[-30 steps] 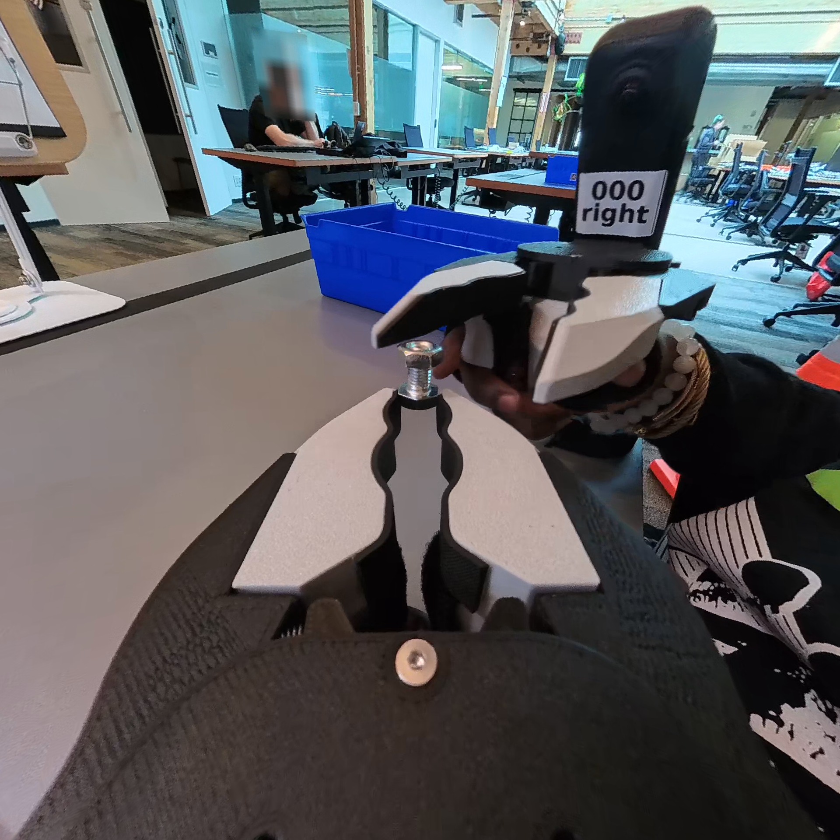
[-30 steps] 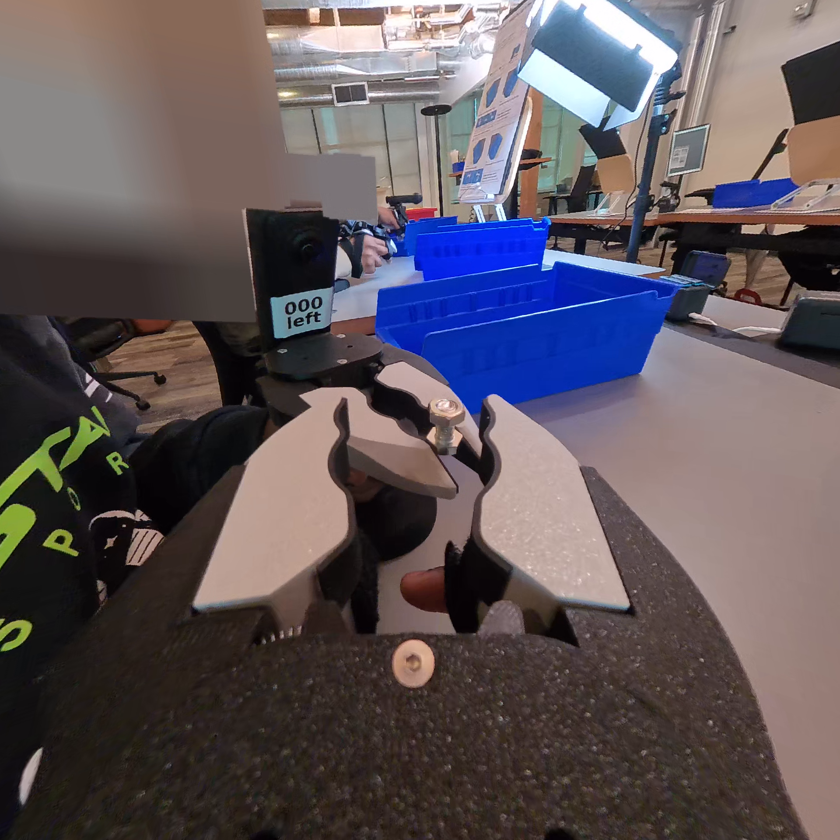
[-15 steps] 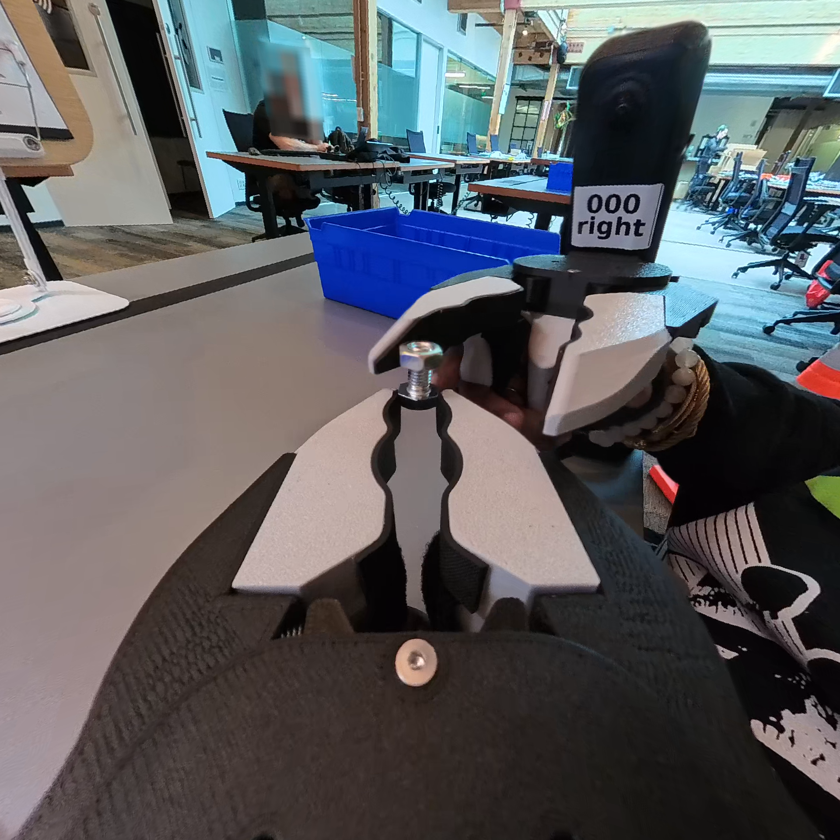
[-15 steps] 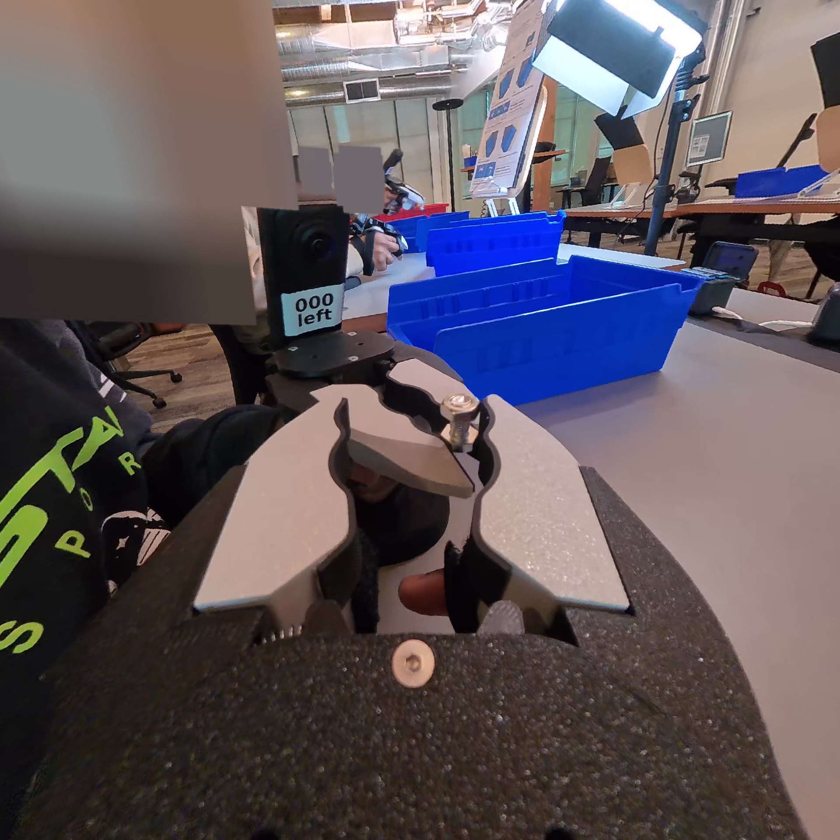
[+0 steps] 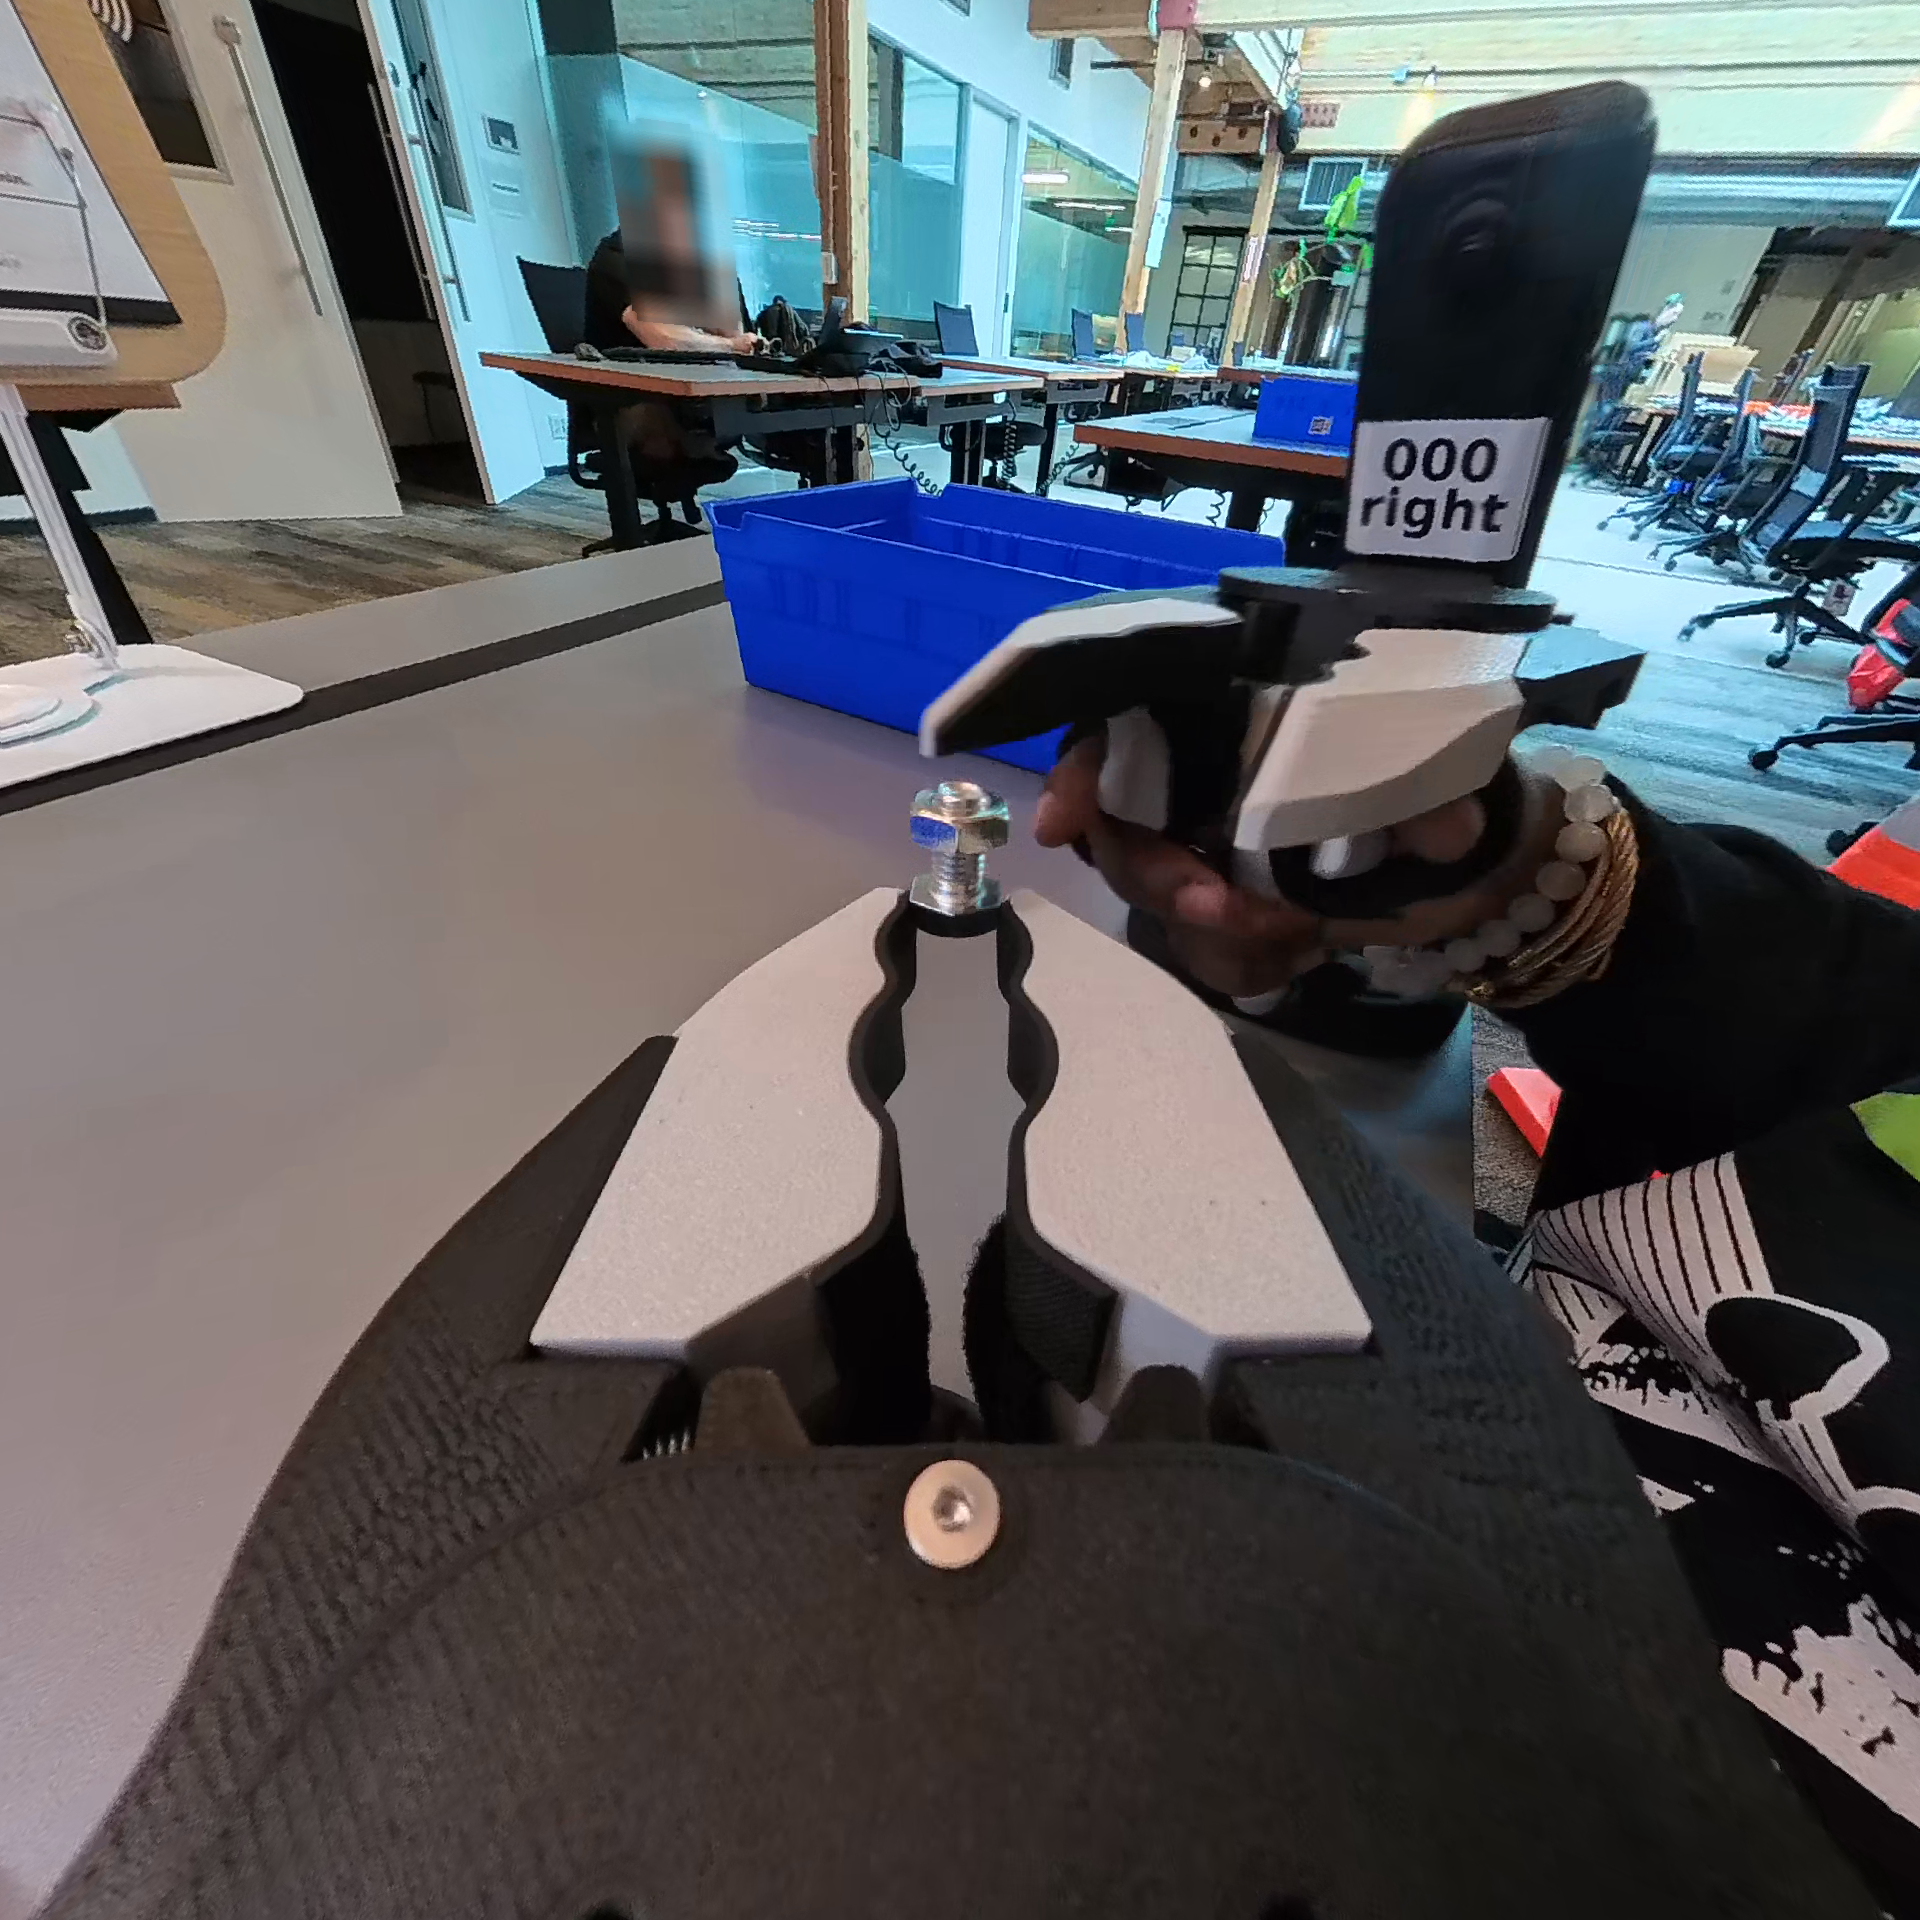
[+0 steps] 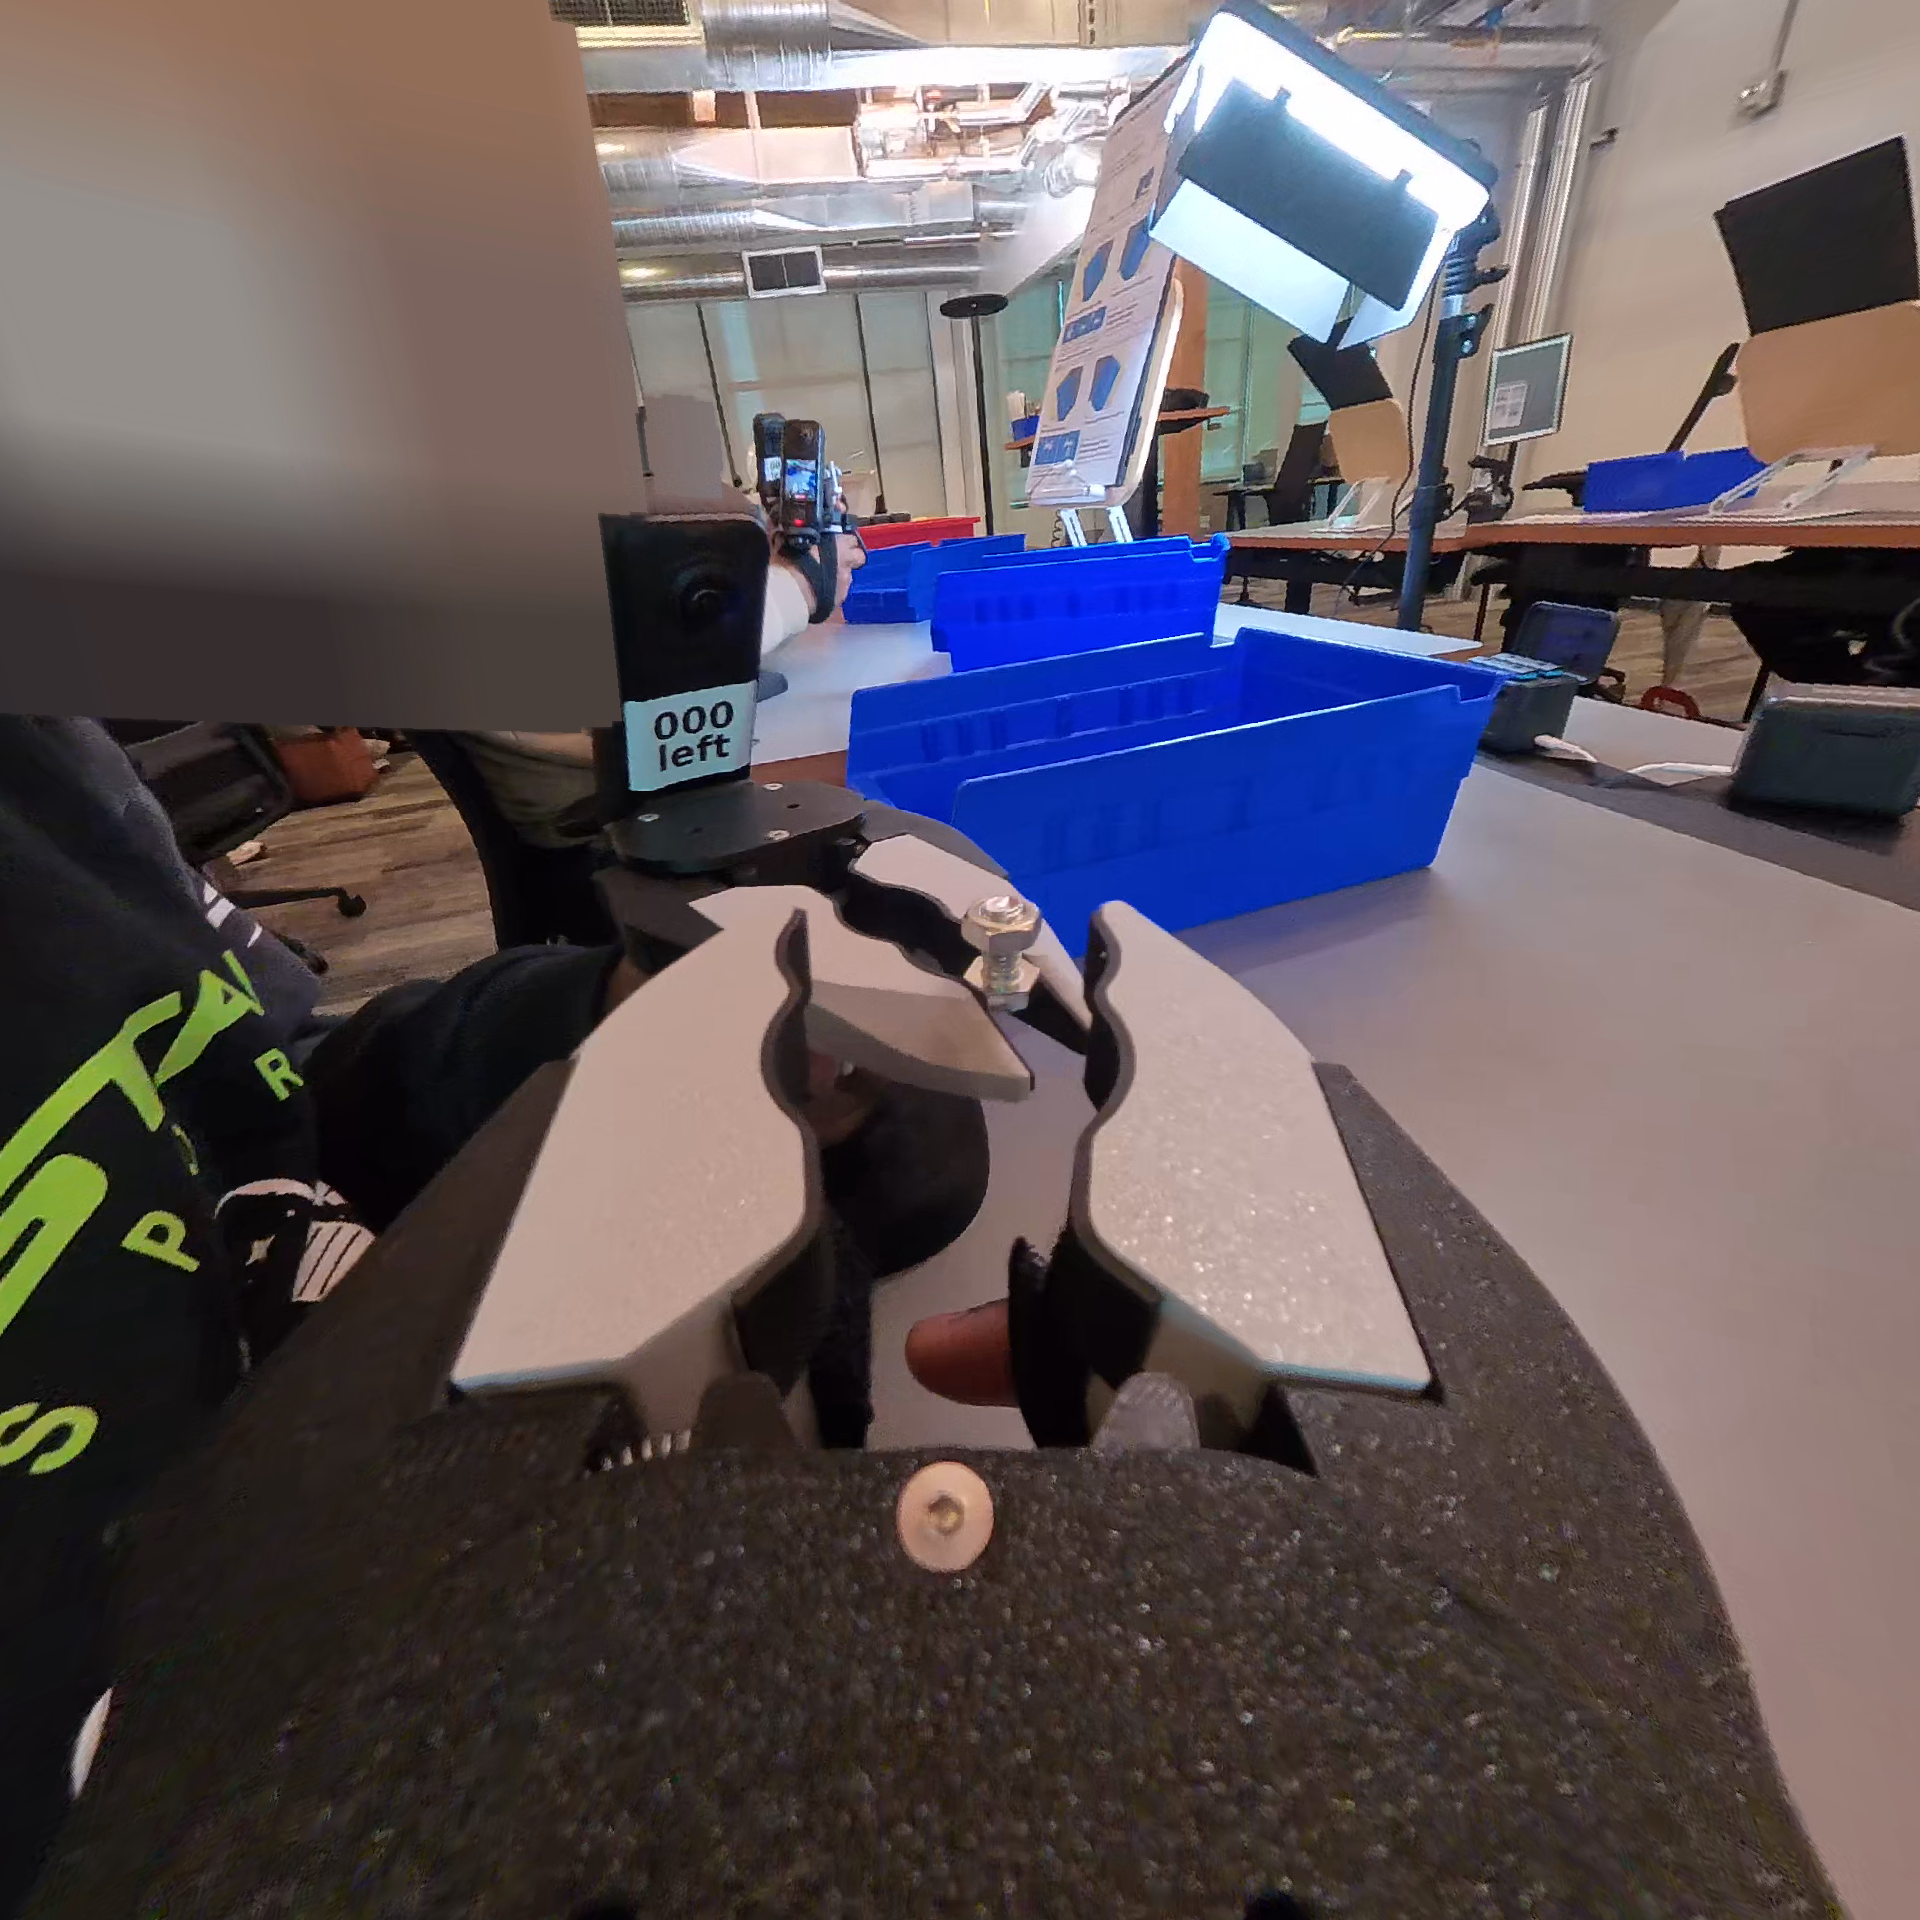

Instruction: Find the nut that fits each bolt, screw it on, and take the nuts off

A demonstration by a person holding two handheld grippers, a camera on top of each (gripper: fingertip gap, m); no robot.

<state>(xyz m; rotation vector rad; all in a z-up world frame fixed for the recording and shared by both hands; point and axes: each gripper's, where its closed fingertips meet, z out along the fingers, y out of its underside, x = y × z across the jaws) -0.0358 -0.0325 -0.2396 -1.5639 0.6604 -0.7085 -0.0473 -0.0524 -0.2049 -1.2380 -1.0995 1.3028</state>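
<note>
fingers [image 5: 774, 1122] of the left gripper [image 5: 956, 914] are pinched nearly together at their tips, clamping the hex head of a silver bolt [image 5: 958, 868] that stands upright, thread up. a silver nut [image 5: 958, 821] sits near the top of that thread. compared with a second ago, the right gripper [image 5: 1236, 717] has drawn back from the bolt: its near finger then reached over the nut, and now stands just to the right of the bolt, clear of it. in its own view the right gripper's fingers [image 6: 675, 1153] are spread apart, holding nothing, with the bolt [image 6: 1003, 956] between and beyond their tips. each gripper carries a white printed label [image 5: 1439, 488] on its black camera post. beyond the bolt a blue bin [image 5: 935, 587] rests on the grey desk [image 5: 364, 935].
</note>
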